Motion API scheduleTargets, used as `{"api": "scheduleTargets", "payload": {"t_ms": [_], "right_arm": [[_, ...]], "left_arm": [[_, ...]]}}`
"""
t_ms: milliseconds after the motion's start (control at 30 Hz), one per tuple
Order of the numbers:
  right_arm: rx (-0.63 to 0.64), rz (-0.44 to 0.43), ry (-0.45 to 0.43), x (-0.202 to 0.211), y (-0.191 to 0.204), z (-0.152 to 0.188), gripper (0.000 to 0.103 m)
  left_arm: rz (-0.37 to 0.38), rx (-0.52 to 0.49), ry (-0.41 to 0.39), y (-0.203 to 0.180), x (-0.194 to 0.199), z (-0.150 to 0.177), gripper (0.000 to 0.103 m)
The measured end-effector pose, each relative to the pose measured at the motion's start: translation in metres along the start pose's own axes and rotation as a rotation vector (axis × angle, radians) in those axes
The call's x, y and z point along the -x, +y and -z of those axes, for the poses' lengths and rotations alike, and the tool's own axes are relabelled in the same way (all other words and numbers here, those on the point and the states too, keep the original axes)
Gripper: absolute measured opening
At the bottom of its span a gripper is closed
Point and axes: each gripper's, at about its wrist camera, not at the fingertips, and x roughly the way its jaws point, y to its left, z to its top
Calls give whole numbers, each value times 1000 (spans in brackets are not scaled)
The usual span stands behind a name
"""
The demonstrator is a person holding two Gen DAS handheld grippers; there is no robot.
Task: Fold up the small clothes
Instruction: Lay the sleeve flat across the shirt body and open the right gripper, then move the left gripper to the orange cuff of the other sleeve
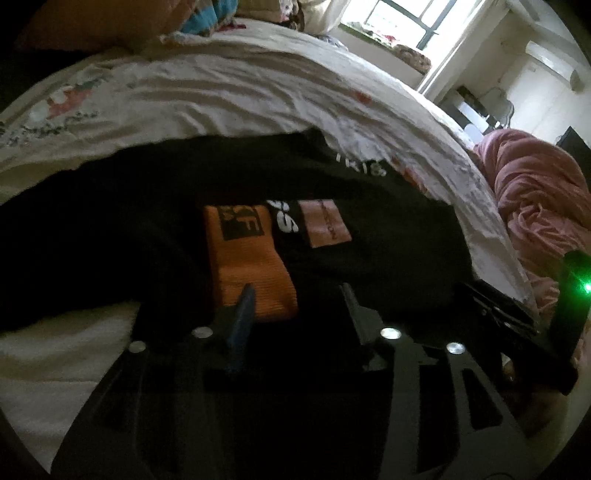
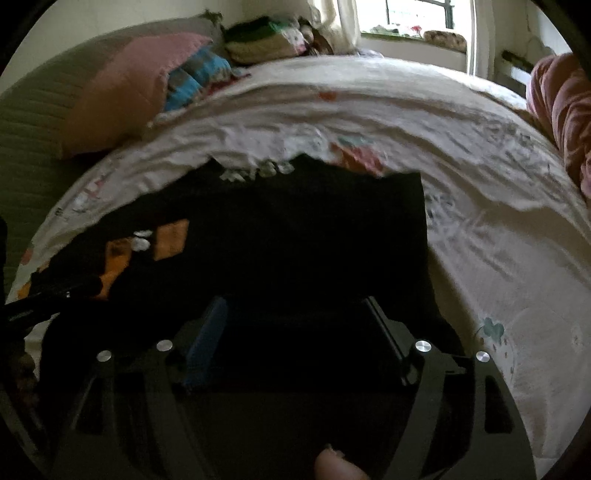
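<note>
A black garment (image 1: 155,206) lies spread flat on a bed, over a wrinkled cream bedsheet (image 1: 221,88) with small coloured prints. On the cloth sit an orange patch (image 1: 247,254) with a dark square logo, white lettering just beside it, and a paler salmon patch (image 1: 325,223) next to that; more white lettering runs along the far edge of the garment.

The left gripper (image 1: 297,291) points down at the cloth, its jaws parted — the orange patch lies right in front of the blue-padded finger, and nothing is pinched between the two fingers. They hang very close over the fabric; whether the tips touch it cannot be told in the dim light. At the right edge of the left wrist view a dark device with a green light (image 1: 585,286) shows.

The right gripper (image 2: 295,299) stands over the garment's other half, near its straight right edge, with jaws set wide apart and only dark cloth visible between them; no fold is gripped. A fingertip (image 2: 336,465) of the person shows at the bottom of that view.

A pink pillow (image 2: 125,92) and a blue-striped cushion (image 2: 199,74) sit at the head of the bed, a crumpled pink blanket (image 1: 535,192) lies off to the right, and a bright window (image 1: 406,18) is beyond
</note>
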Motion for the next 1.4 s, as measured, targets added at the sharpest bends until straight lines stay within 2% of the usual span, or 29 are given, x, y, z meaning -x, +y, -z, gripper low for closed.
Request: {"api": "scheduleTargets", "payload": {"t_ms": [33, 67, 100, 167, 333, 633, 1100, 1400], "right_arm": [[-1, -8, -7, 3, 1, -1, 86], [-3, -17, -15, 6, 3, -1, 93], [-6, -35, -33, 12, 5, -2, 98], [3, -50, -48, 18, 10, -3, 98], [21, -75, -75, 29, 24, -6, 98], [74, -106, -90, 37, 56, -13, 98], [176, -157, -98, 39, 119, -18, 98], [234, -188, -98, 38, 158, -18, 98]], "left_arm": [[-4, 2, -9, 0, 4, 0, 65], [-15, 8, -27, 2, 9, -1, 76], [-23, 19, -45, 3, 14, -2, 80], [-32, 41, -73, 9, 24, -4, 93], [-40, 81, -116, 22, 43, -7, 93], [-99, 114, -161, 45, 67, -2, 93], [-152, 162, -203, 80, 96, 5, 93], [-224, 202, -218, 108, 110, 10, 93]]}}
